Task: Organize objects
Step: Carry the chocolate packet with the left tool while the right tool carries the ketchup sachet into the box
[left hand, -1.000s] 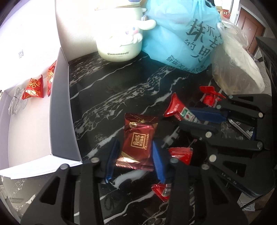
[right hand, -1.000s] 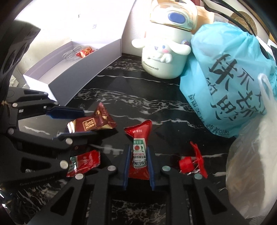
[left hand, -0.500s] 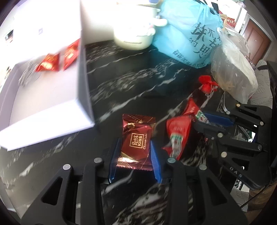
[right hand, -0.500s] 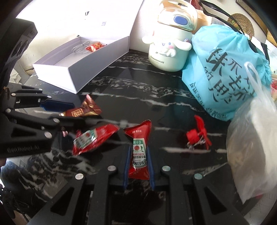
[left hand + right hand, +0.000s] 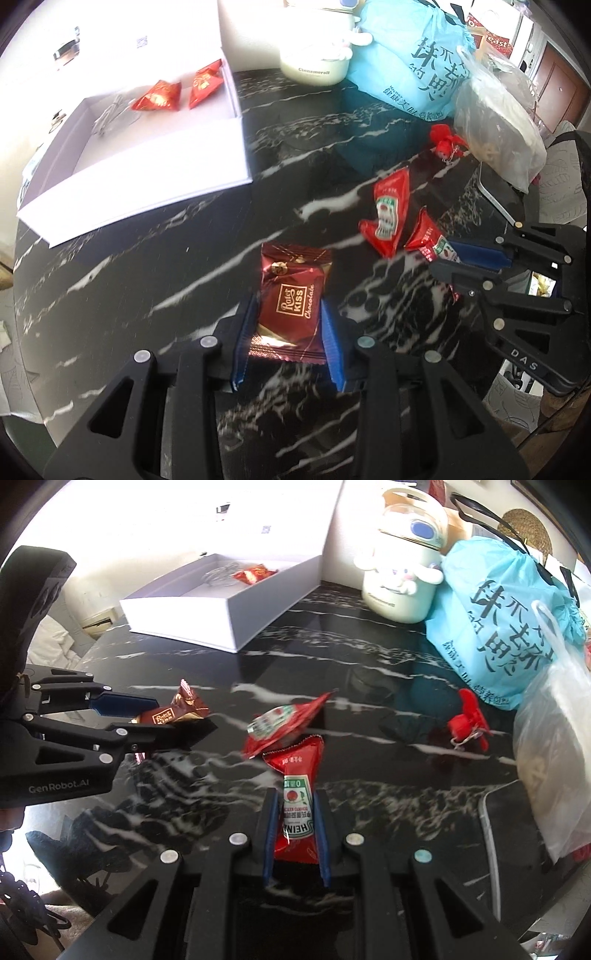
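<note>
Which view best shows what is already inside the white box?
The left wrist view: it looks down into the white box, showing two red candies and a clear wrapper. The right wrist view sees the box side-on; its contents look small.

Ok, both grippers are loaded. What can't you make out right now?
- Clear item in the white box: glare in the left view, too small in the right.
- Contents of the clear bag: cloudy plastic, cut by the right view's edge.
- Lower end of the ketchup packet: hidden by the right gripper.
- Red trinket: too small to identify.
</note>
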A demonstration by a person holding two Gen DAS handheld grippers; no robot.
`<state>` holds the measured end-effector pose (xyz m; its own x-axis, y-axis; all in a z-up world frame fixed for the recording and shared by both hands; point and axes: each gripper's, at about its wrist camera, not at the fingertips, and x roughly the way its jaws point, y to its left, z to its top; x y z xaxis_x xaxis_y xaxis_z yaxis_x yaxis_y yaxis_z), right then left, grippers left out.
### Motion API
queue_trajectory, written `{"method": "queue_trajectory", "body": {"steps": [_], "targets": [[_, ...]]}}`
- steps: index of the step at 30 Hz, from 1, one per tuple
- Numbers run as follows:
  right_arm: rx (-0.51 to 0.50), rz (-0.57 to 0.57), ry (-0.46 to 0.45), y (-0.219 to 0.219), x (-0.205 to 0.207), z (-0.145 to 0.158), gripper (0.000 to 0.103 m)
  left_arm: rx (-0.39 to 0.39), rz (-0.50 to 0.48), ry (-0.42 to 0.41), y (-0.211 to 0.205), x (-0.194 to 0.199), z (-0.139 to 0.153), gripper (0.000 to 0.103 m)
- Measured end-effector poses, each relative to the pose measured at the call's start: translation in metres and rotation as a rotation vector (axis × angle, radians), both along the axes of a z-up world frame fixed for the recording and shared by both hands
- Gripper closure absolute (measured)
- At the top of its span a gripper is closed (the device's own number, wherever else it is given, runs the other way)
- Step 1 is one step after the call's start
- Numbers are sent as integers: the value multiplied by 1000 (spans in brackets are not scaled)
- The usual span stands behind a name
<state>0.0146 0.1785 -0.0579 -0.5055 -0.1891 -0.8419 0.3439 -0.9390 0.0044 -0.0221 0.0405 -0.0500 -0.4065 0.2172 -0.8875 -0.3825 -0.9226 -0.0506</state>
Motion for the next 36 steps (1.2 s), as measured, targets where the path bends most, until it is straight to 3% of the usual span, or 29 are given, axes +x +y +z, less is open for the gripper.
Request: {"method": "queue_trajectory", "body": {"steps": [8,13,18,20,21,26,36], "targets": [[-24,17,14,-4,15,-1,81,0,3,6,-6,10,1,70],[-30,2,39,1,22,-3,57,-5,7,31,-5,11,0,68],[-22,-18,81,2,28,-5,57,-7,2,46,-4,8,0,64],[-24,-30,88,3,27,-5,63,-7,2,49,-3,7,0,64],[-24,-29,95,3,27,-4,85,-8,2,51,-3,8,0,67],[-45,-19,63,2,21,-2,87,14,-6,33,-3,7,1,72],[-94,32,50,-14,12,12,88,7,35,59,-21,8,17,73]]}}
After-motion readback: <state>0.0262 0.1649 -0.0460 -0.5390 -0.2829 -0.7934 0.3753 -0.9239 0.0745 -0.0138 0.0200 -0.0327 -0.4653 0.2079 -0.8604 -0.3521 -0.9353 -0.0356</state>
